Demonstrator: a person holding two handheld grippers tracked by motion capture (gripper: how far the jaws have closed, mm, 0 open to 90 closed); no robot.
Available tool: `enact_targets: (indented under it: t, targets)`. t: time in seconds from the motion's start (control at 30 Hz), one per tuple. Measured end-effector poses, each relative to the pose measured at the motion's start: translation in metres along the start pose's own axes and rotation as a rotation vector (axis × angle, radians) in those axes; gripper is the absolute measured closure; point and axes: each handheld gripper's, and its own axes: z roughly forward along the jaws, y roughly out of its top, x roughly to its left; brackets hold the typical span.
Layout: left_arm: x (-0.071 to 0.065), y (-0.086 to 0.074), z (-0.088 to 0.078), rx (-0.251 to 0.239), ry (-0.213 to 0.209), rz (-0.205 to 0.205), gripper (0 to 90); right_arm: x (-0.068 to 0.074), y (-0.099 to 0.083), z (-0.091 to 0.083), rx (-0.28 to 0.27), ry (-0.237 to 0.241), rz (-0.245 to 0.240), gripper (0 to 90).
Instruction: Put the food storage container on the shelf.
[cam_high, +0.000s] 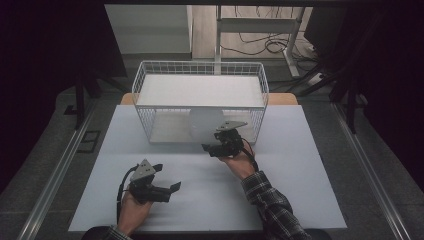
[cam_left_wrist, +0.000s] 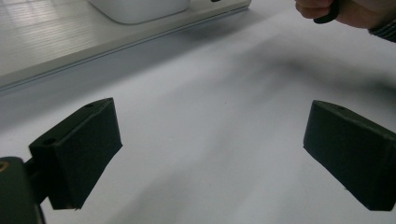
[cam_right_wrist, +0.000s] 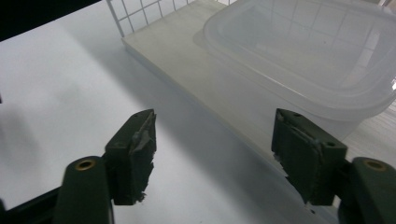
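Because the translucent container (cam_right_wrist: 308, 60) now sits on the wire rack's (cam_high: 150, 80) lower shelf, at twelve o'clock from the right gripper (cam_high: 216, 143), its jaws stand released and empty, while the left gripper (cam_high: 167, 190) idles open at seven o'clock.

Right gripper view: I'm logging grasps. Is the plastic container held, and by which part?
Nothing is held. The right gripper is open, short of the container on the rack's lower shelf.
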Motion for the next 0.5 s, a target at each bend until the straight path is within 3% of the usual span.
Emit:
enact_targets:
  t: [0.1, 0.5]
  targets:
    - [0.0, 0.0, 0.0, -0.001, 0.004, 0.002, 3.3, 0.003, -0.001, -0.005, -0.001, 0.0, -0.02, 24.8]
    - [0.001, -0.001, 0.0, -0.006, -0.004, -0.008, 3.2, 0.009, -0.003, -0.019, 0.0, 0.02, -0.008, 12.6]
